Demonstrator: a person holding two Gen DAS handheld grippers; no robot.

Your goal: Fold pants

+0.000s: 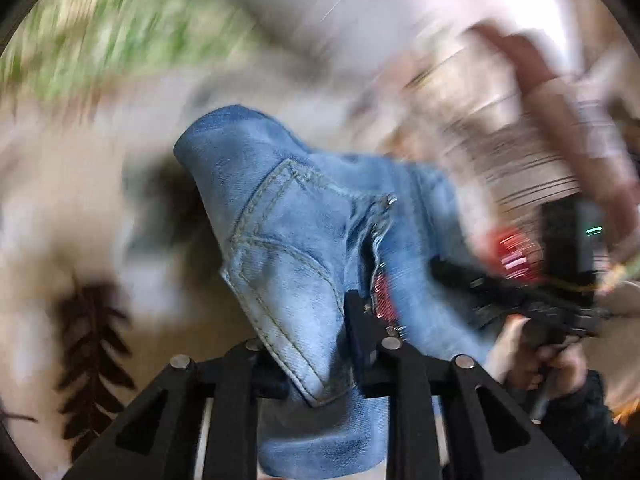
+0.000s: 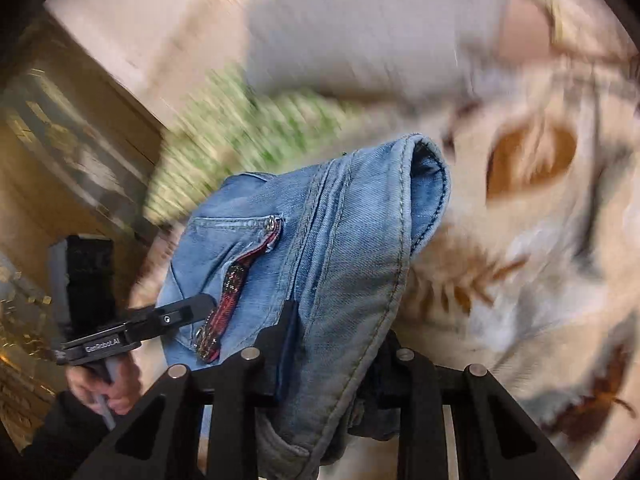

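Observation:
Light blue denim pants (image 1: 296, 248) hang in the air between both grippers, above a cream bedspread with brown leaf print (image 1: 60, 208). My left gripper (image 1: 320, 356) is shut on the pants near a stitched pocket edge. My right gripper (image 2: 328, 344) is shut on the waistband seam of the pants (image 2: 320, 240). A red patterned strap (image 2: 228, 296) dangles from a zip pocket. Each gripper shows in the other's view: the right one (image 1: 520, 300) at right, the left one (image 2: 160, 320) at left. The background is motion-blurred.
The leaf-print bedspread (image 2: 540, 240) lies under the pants. A green patterned pillow or cloth (image 2: 240, 132) and a white one (image 2: 360, 32) lie at the far side. Wooden furniture (image 2: 72, 128) stands at the left of the right wrist view.

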